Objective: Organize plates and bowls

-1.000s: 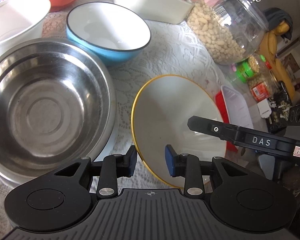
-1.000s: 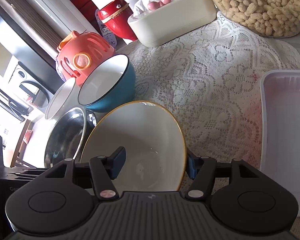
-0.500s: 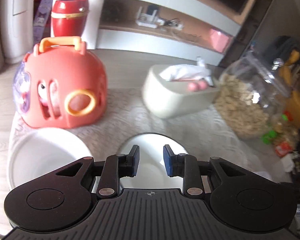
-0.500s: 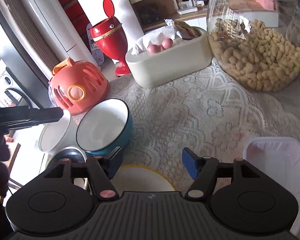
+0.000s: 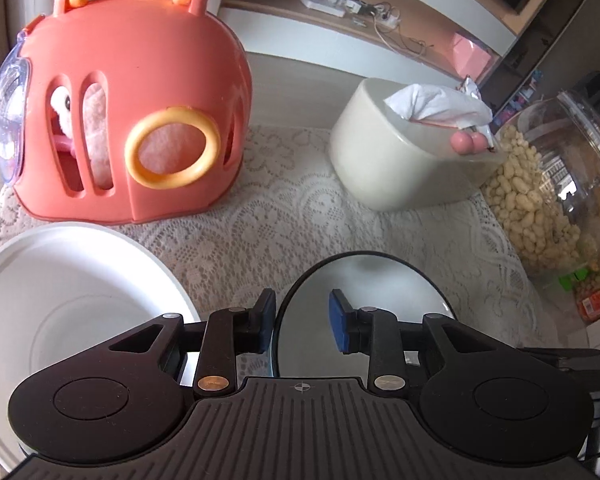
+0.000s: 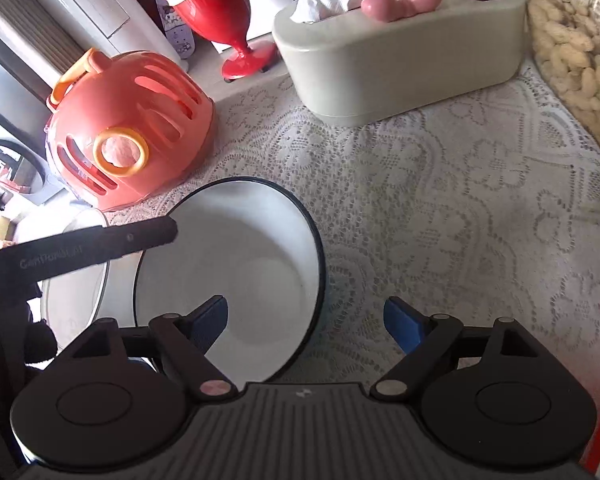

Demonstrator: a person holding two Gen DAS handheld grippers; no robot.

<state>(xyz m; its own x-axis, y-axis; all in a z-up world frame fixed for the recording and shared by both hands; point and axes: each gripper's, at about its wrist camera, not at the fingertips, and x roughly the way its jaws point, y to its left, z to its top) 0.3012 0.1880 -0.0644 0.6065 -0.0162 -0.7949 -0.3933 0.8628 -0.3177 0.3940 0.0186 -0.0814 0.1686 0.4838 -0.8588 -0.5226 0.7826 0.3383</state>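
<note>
White-lined bowl (image 5: 364, 300) sits between your left gripper (image 5: 302, 322) jaws, parted astride its rim, not clamped; right gripper (image 6: 306, 320) gapes empty; white dish (image 5: 60, 300) alongside; nothing looks stacked yet.

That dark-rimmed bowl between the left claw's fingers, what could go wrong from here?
The left gripper straddles only the bowl's near rim, so once lifted it might tilt and slip. The white bowl sits right beside it and might get knocked. The open right gripper hovers close, so the two could collide.
</note>
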